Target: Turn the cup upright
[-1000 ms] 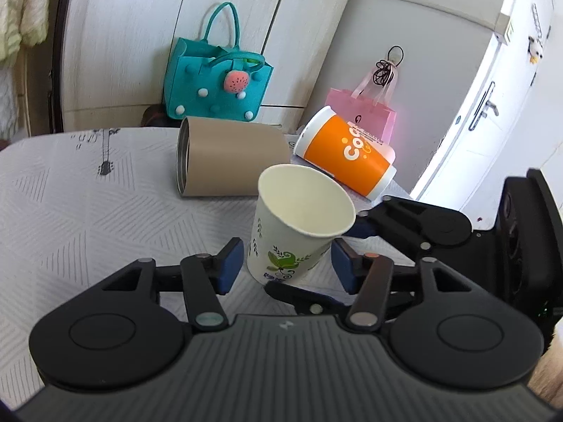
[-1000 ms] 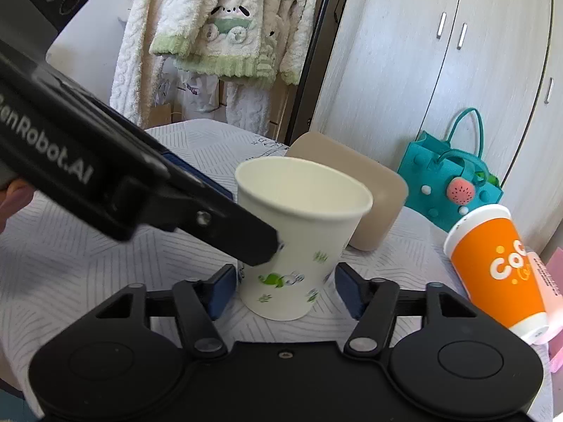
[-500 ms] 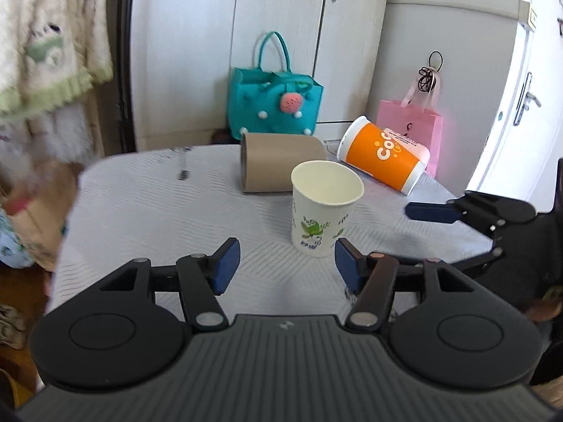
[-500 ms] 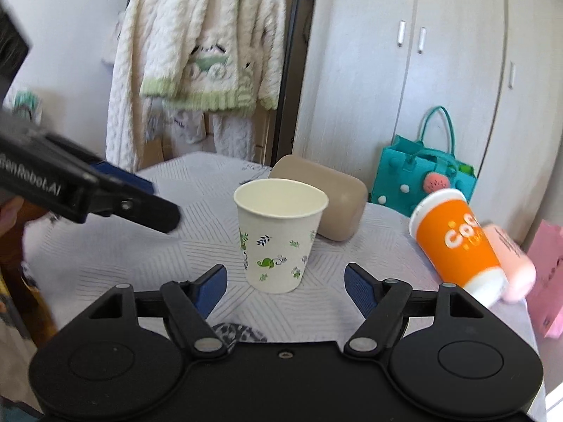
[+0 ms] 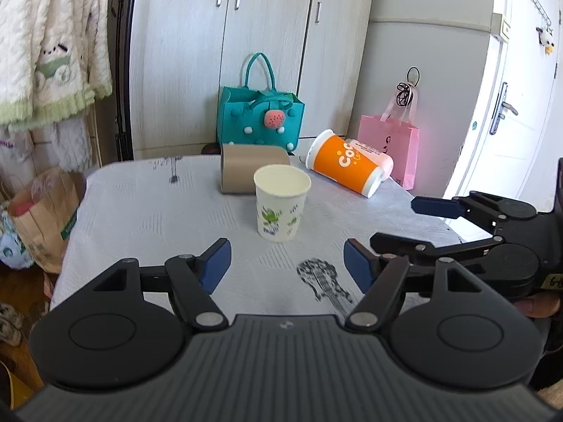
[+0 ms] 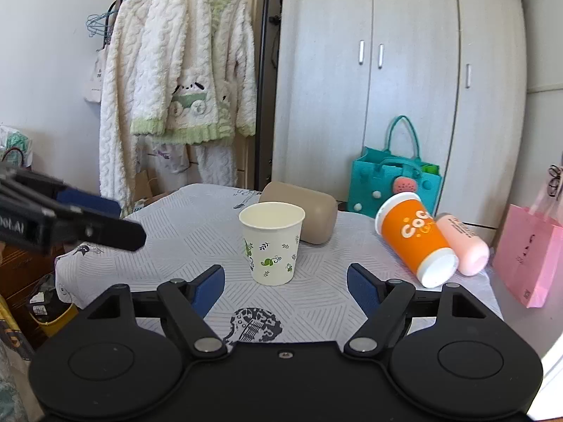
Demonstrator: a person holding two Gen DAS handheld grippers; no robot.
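We see a table (image 5: 147, 211) under a pale grey cloth with line patterns and printed guitars. A paper cup (image 5: 281, 207) stands upright on it near the middle, mouth up. Toward the far edge a tan cylinder (image 5: 251, 172) lies on its side. At the far right corner an orange cup (image 5: 343, 167) and a pink bottle (image 6: 462, 244) lie on their sides, touching.

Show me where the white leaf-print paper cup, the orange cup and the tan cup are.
white leaf-print paper cup (image 6: 272, 246): right wrist view, middle of its printed side wall.
orange cup (image 6: 413, 234): right wrist view, orange side by the lettering.
tan cup (image 5: 246, 168): left wrist view, middle of its side.
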